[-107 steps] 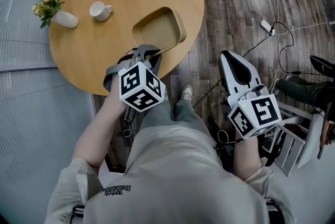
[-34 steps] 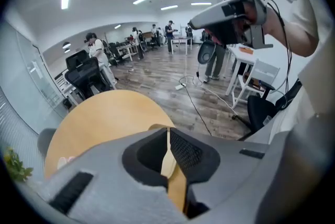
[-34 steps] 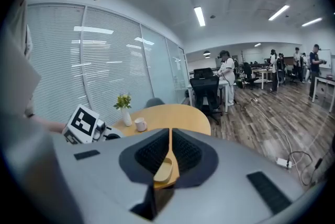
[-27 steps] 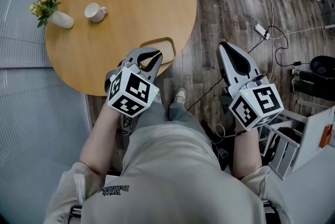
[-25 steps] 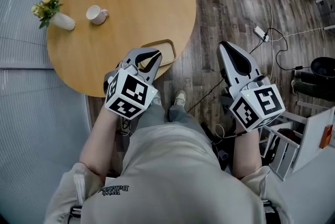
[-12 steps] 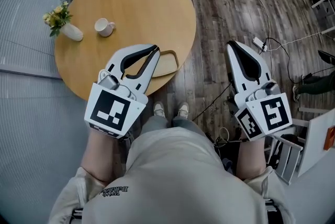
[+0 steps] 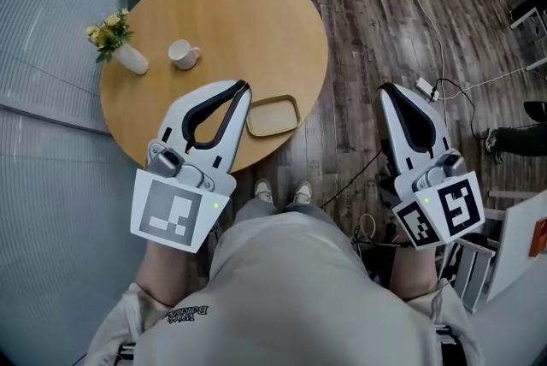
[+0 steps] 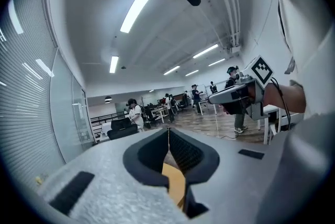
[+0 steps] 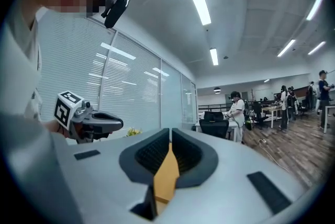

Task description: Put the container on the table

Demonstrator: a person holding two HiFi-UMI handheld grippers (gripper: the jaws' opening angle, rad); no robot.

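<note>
Container (image 7: 273,115), a shallow tan tray with rounded corners, is sitting flat on the round light-wood table (image 7: 248,14), right by the table's near edge. In the head view the left gripper (image 7: 242,87) is showing just to the left of it, with the jaw tips pointing past its upper left corner, so the container is lying beside the jaws and not between them. The left gripper view is showing those jaws pressed together with nothing in them, and it's looking out across the office rather than down at the table.

The right gripper (image 7: 389,89) is hanging over the dark wooden plank floor (image 7: 376,5), well off to the right of the table. Its jaws are pressed together too, also holding nothing.

Further back on the table, a white mug (image 7: 184,55) and a small white vase of yellow flowers (image 7: 120,48) are standing well apart from the container.
</note>
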